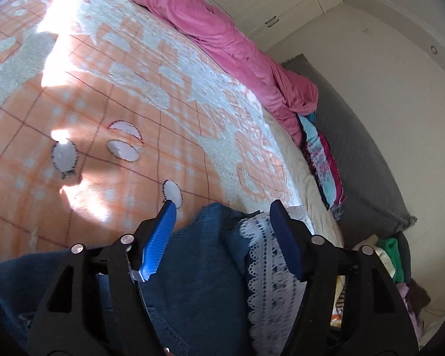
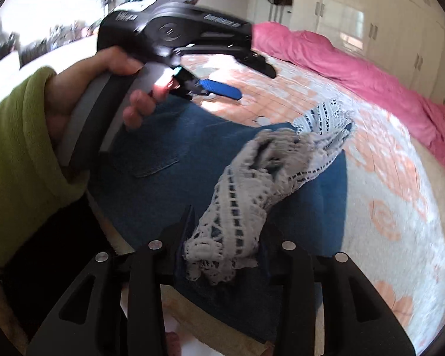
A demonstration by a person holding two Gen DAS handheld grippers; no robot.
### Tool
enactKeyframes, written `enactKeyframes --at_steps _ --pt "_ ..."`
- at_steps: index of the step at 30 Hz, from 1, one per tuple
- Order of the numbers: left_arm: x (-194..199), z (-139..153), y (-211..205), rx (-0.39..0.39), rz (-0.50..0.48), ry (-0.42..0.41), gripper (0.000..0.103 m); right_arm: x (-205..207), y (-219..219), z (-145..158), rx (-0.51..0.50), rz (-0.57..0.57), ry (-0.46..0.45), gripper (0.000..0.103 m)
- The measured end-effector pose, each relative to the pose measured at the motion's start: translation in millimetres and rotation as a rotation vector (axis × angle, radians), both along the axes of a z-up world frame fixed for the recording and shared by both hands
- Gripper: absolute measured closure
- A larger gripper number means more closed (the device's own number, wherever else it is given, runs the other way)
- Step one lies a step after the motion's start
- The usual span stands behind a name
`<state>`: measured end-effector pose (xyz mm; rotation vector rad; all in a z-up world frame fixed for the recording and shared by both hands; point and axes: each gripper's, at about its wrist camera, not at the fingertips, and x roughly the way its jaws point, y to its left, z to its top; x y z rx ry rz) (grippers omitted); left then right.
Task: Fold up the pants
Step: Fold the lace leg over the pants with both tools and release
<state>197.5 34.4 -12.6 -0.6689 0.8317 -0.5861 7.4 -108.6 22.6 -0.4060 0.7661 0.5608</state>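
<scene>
While the pants (image 2: 192, 154) lie folded with lace hems (image 2: 252, 184) running diagonally toward the pink duvet (image 2: 356, 68), left gripper (image 1: 222, 207) gapes empty; right gripper (image 2: 225, 222) straddles lace, grip unclear.

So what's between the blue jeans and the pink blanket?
Only the orange-and-white bedspread lies between jeans and pink blanket, seen in the right wrist view.

text: none legible | left hand-held gripper (image 2: 222, 87) — markings blurred
</scene>
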Motion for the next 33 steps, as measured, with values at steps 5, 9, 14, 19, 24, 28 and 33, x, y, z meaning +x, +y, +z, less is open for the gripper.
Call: enactKeyframes --at_steps 5,9,14,19,24,28,33 --pt "-6 -5 0 0.002 -0.014 0.012 0.035 -17 13 -7 -0.007 0.075 0.016 0.053" --pt "-5 -15 -7 0.054 -0.037 0.048 0.034 -27 6 -1 0.000 0.083 -0.001 0.044" --pt "-2 -25 -17 0.140 -0.047 0.077 0.034 -32 -10 -1 0.018 0.060 -0.019 0.043" --pt "-1 -27 -25 0.211 -0.043 0.072 0.044 -37 1 -1 0.045 0.102 -0.009 0.043" --pt "0 -30 -32 0.237 -0.046 0.069 0.073 -28 10 -8 -0.011 0.103 -0.029 0.049" --pt "-2 -23 -42 0.269 -0.057 0.022 0.089 -16 8 -11 0.040 0.084 0.053 0.084" --pt "1 -7 -47 0.298 -0.067 -0.055 0.090 -7 5 5 0.127 0.097 0.058 0.084"
